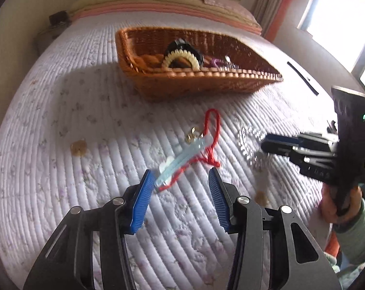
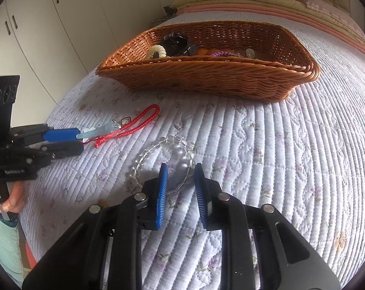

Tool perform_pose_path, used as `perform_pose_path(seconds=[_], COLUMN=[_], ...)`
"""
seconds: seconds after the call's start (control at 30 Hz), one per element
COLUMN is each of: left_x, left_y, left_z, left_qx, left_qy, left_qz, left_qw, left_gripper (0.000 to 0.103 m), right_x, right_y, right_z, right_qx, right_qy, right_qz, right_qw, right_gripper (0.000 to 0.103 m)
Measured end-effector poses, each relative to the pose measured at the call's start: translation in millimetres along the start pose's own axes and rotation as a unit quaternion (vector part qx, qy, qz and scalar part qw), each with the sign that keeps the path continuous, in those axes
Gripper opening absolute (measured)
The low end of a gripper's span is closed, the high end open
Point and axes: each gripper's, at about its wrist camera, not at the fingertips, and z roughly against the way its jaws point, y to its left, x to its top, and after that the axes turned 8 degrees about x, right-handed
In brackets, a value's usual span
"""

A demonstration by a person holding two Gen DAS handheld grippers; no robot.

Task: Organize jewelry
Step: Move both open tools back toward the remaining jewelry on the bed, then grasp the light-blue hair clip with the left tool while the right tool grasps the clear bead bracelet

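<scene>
Wicker basket (image 2: 206,82): hair clips | left tool (image 1: 180,181) spread | right tool (image 2: 181,176) spread around bead bracelet (image 2: 163,159)

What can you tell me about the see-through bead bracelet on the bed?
The bead bracelet is a ring of round, clear, glassy beads strung together, glinting in the light. It lies flat on the quilted bedspread, in front of the wicker basket and beside the red cord. The right gripper straddles its near side, pads either side of the beads; whether they pinch yet I cannot tell.
</scene>
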Motion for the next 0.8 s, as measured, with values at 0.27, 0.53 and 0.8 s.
perform_pose_path(seconds=[0.27, 0.53, 0.8], left_x=[7, 4, -17], left_y=[1, -16, -2], left_z=[-22, -24, -3], left_qx=[0.053, 0.085, 0.075], left_qy=[0.006, -0.014, -0.012], left_qz=[-0.052, -0.073, -0.011], left_qw=[0.9972, 0.9936, 0.9970], left_gripper=[0.045, 0.016, 0.016], right_x=[0, -2, -6], right_y=[-3, 3, 12], right_z=[-1, 0, 1], right_qx=[0.006, -0.004, -0.010], right_qy=[-0.001, -0.005, -0.008], right_qz=[-0.005, 0.010, 0.030], right_qw=[1.000, 1.000, 0.999], right_gripper=[0.020, 0.020, 0.009])
